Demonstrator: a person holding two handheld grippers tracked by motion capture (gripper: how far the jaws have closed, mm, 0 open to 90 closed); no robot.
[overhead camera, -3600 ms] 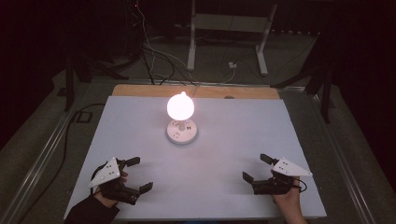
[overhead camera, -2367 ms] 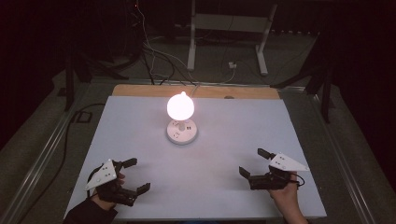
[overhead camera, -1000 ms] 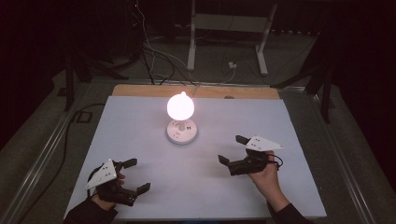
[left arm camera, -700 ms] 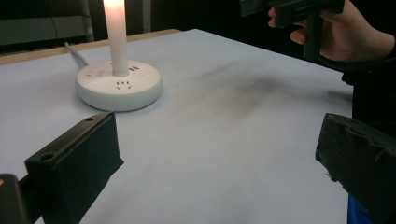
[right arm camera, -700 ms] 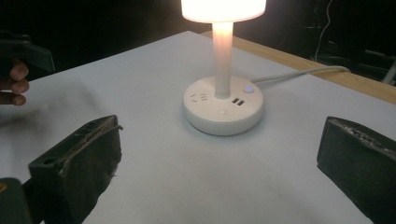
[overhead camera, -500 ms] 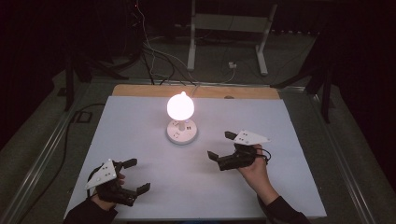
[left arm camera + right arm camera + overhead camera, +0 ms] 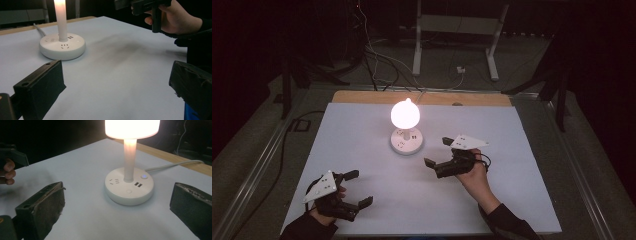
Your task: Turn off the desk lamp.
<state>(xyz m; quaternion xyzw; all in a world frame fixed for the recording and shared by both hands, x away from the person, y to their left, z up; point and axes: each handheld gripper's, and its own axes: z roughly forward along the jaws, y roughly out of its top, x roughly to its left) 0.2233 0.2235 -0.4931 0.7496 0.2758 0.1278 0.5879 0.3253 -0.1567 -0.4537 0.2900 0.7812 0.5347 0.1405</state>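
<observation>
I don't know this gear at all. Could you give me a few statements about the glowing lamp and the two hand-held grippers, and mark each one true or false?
1. The small white table lamp with a round base is lit. True.
2. The right gripper is clamped on the lamp's base. False: its jaws stand open, apart from the base.
3. The left gripper is open, near the table's front edge. True.
4. A grey cable runs from the lamp's base. True.
5. The white table top has a mug on it. False: it bears just the lamp.
</observation>
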